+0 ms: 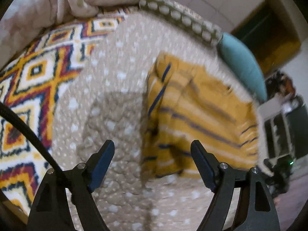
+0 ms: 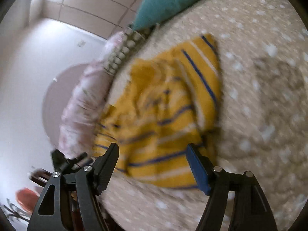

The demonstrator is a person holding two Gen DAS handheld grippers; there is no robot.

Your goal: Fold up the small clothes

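From my left view, a patterned rug covers the left, then the dotted beige bedspread, where the rumpled yellow striped shirt lies, a teal pillow beyond it. My left gripper has its fingers spread wide and empty. My right gripper, equally wide, hovers near the shirt's hem; pink bedding sits left.

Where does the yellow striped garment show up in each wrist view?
Left wrist: yellow striped garment lies right of centre on the dotted beige bedspread.
Right wrist: garment fills the centre, just beyond the open fingers.
Shared landmark: teal pillow past the garment.
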